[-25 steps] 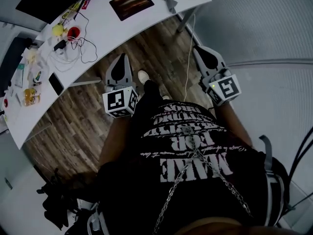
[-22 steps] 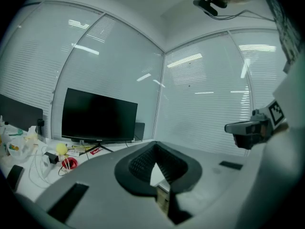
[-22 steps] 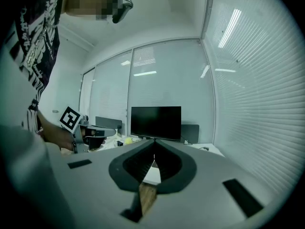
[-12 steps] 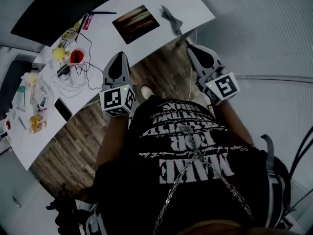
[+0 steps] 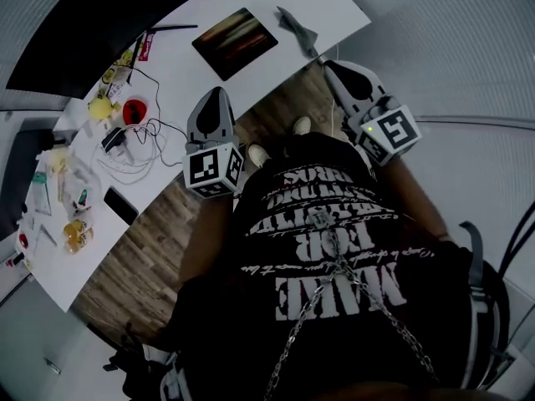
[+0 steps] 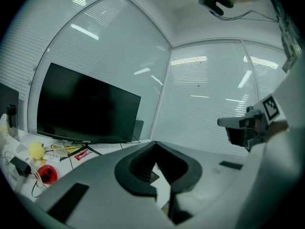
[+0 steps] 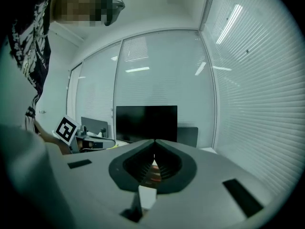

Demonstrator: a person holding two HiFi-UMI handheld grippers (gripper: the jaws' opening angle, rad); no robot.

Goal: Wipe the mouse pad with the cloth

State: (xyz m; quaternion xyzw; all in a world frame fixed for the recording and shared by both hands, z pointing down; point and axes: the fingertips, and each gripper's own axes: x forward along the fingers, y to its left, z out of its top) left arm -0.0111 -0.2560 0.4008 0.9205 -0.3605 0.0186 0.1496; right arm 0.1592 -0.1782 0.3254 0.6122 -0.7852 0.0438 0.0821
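Note:
A dark mouse pad (image 5: 235, 42) lies on the white desk (image 5: 175, 73), with a crumpled grey cloth (image 5: 298, 27) just to its right near the desk's corner. My left gripper (image 5: 215, 91) is shut and empty, its tip over the desk's near edge, short of the pad. My right gripper (image 5: 328, 63) is also shut and empty, pointing at the desk's corner just below the cloth. In the left gripper view the jaws (image 6: 154, 143) meet at the tip. The right gripper view shows its jaws (image 7: 154, 141) closed the same way.
A black monitor (image 5: 92, 15) stands at the desk's back. A red round thing (image 5: 132, 111), a yellow ball (image 5: 100, 107), tangled cables (image 5: 138, 144) and a black phone (image 5: 122, 205) lie on the left part. Wooden floor (image 5: 276, 115) shows below the desk.
Both grippers have moved forward toward the desk, still shut. The left tip has gone from over the floor to the desk's edge, and the right tip has neared the corner by the cloth.

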